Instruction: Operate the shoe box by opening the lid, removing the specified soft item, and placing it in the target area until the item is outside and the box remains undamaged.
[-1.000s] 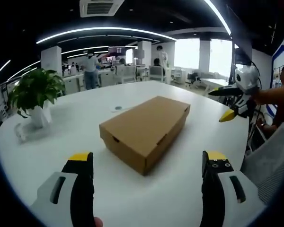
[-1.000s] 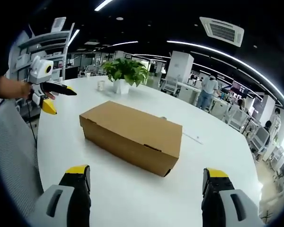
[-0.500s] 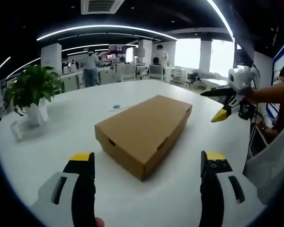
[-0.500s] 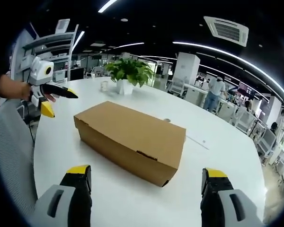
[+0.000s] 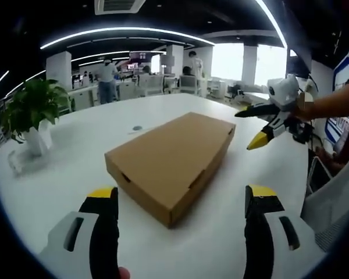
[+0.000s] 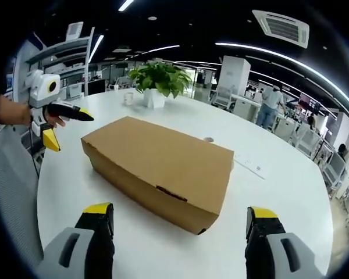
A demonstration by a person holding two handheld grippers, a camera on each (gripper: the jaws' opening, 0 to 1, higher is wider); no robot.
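At the bottom of the left gripper view, the left tongs stand with jaws wide apart and nothing between them. The right tongs at the bottom of the right gripper view are likewise spread and empty. Just beyond both pairs, in the centre of each frame, the shoe box lies flat on the white table, its lid shut, so the soft item inside is hidden.

The near corner of the shoe box points towards the left tongs. The thin cardboard looks easy to crease, and I judge the main risk to be a jaw tip digging into a wall or tearing the tuck tab along the front edge if the lid is pried from one side alone. With no hold on the base, a lift at the lid could also drag the whole box across the smooth table, perhaps towards its edge at lower right.

Farther off, a potted plant stands at the left of the left gripper view, well apart from the box. Desks and people fill the office behind, at the top of the frame.
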